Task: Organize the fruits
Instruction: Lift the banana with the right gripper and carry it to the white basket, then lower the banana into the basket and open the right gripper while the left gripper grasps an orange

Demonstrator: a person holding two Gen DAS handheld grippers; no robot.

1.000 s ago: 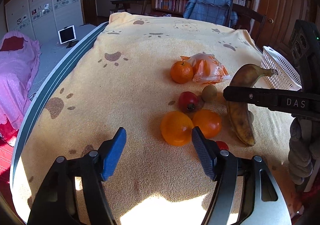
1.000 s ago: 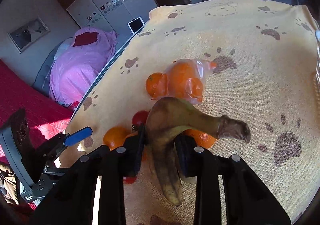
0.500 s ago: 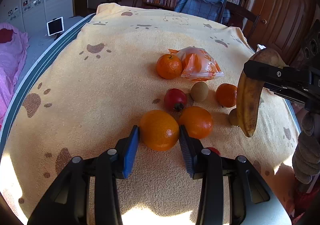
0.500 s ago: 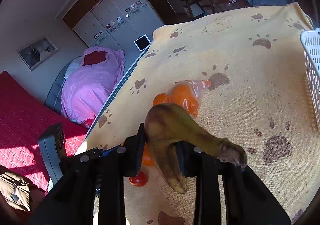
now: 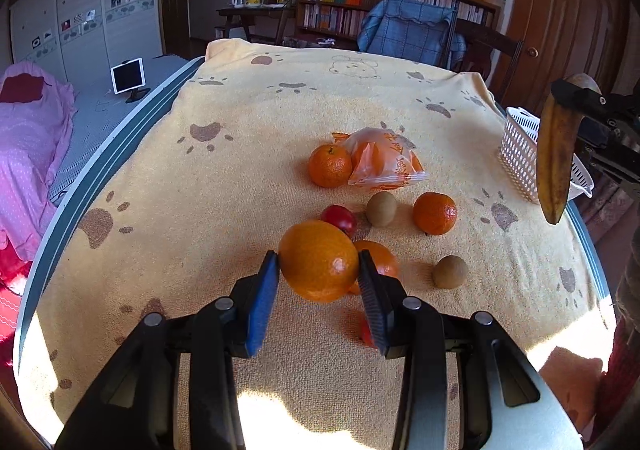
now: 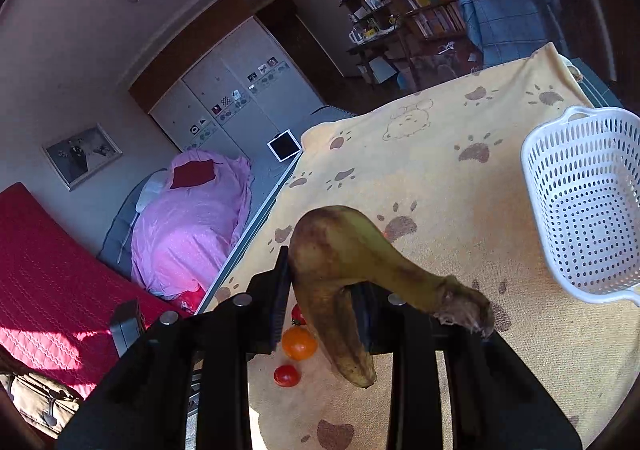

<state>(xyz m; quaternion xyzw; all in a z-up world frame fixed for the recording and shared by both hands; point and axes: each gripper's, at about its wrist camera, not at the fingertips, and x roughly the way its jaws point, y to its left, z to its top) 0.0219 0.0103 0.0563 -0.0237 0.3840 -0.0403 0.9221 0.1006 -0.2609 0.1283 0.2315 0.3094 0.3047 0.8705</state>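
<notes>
Orange fills the left view: the left gripper [image 5: 319, 282] has its blue-padded fingers [image 5: 262, 300] closed snugly on a large round orange [image 5: 319, 261], which looks raised just clear of the paw-print yellow towel covering the surface [image 5: 224, 185]. Behind it sit a second orange [image 5: 380, 258], a small red tomato-like fruit [image 5: 340, 218], two brown kiwis [image 5: 381, 208] [image 5: 449, 272], a mandarin [image 5: 434, 213], and farther off another mandarin [image 5: 329, 165] touching a crinkly orange-printed plastic bag of fruit [image 5: 384, 165]. Its printing is too small to read.

Over on the right, the right gripper [image 6: 320, 298] is clamped across a brown-spotted ripe banana [image 6: 340, 262], held well above the surface. Its stem end points forward and right toward the white perforated plastic basket [image 6: 576, 217], the blunt tip hanging down and back toward the camera. That long axis is the thing to watch: the basket lies ahead and to the right of the fingers, at the right edge of the surface, looking empty in this view, so the banana likely needs carrying right and lowering lengthwise into it.

The right gripper is plainly the nearer of the two to the basket; the left, with its orange, has the whole fruit cluster between it and the basket. No brand or label is legible anywhere.
</notes>
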